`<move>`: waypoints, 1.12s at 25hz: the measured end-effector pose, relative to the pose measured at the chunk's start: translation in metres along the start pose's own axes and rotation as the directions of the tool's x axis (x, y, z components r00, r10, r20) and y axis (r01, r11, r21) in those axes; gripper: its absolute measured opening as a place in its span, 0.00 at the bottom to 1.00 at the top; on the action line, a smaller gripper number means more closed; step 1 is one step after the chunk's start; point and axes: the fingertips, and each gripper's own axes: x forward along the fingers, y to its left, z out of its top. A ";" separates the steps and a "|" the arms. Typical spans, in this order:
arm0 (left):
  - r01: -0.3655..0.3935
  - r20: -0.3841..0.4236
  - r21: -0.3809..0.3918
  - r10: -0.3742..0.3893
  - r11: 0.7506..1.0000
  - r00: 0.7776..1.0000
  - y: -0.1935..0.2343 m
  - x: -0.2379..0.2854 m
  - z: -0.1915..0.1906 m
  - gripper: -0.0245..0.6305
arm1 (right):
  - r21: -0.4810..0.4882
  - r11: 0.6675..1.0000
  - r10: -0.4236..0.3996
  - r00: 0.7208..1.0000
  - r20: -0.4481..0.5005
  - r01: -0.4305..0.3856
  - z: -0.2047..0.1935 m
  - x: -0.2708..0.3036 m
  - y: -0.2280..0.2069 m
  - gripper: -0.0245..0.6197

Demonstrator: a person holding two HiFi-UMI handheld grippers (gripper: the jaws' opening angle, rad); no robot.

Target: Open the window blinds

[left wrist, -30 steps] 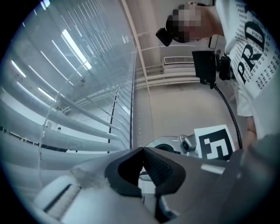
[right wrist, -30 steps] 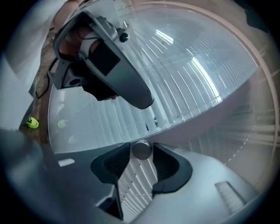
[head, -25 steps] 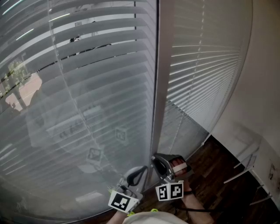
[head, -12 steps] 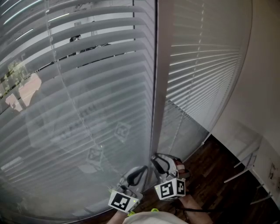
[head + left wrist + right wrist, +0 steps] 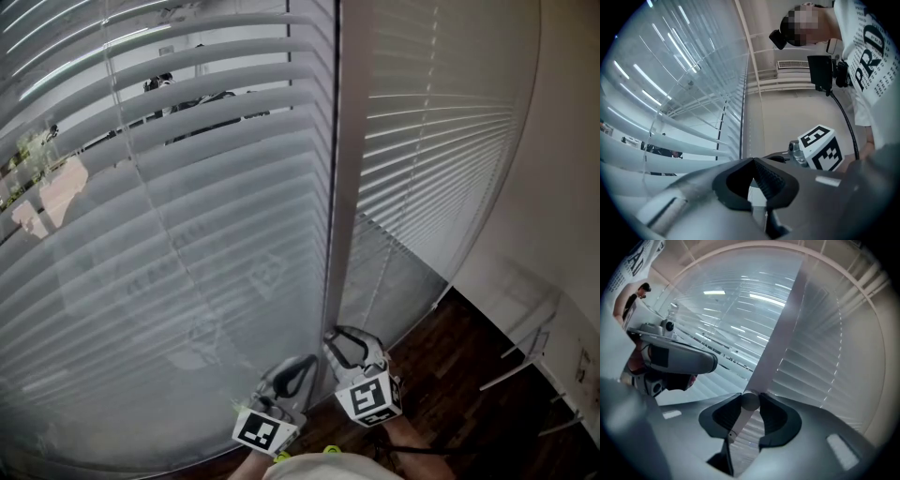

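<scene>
The window blinds (image 5: 187, 216) hang just ahead across 2 panes split by a pale upright post (image 5: 342, 187); the left pane's slats are tilted part open, with the outdoors showing between them; the right pane's lie flatter. Only the right gripper view shows the thin wand (image 5: 736, 425) pinched between the right gripper's (image 5: 750, 399) fingers; the left gripper's (image 5: 753, 160) fingers meet at the tips, empty.

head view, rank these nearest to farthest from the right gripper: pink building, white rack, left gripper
From the right gripper, in the head view:
1. left gripper: right beside it, on its left.
2. white rack: low down, far to the right.
3. pink building: outdoors, far left, well beyond everything indoors.
</scene>
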 end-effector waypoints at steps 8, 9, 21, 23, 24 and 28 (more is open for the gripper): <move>0.008 -0.001 -0.010 -0.008 1.000 1.000 -0.002 -0.001 0.000 0.02 | 0.242 0.970 0.016 0.999 0.029 -0.023 -0.002 0.000 -0.004 0.24; 0.008 -0.002 -0.013 -0.008 1.000 1.000 -0.002 0.000 -0.001 0.02 | 0.268 0.963 0.015 0.999 0.034 -0.023 -0.003 0.001 -0.005 0.24; 0.008 0.000 -0.017 -0.008 1.000 1.000 -0.003 -0.001 0.002 0.02 | 0.524 0.847 0.046 0.994 0.102 -0.093 -0.003 0.000 -0.009 0.24; 0.009 0.000 -0.014 -0.009 1.000 1.000 -0.003 -0.001 0.002 0.02 | 0.513 0.854 0.041 0.993 0.107 -0.091 -0.002 0.000 -0.009 0.24; 0.010 -0.001 -0.013 -0.010 1.000 1.000 -0.003 -0.001 0.002 0.02 | 0.499 0.862 0.039 0.994 0.107 -0.087 -0.002 0.000 -0.009 0.24; 0.010 -0.002 -0.007 -0.010 1.000 1.000 -0.002 -0.001 0.003 0.02 | 0.345 0.937 0.038 0.997 0.063 -0.058 -0.001 -0.001 -0.006 0.24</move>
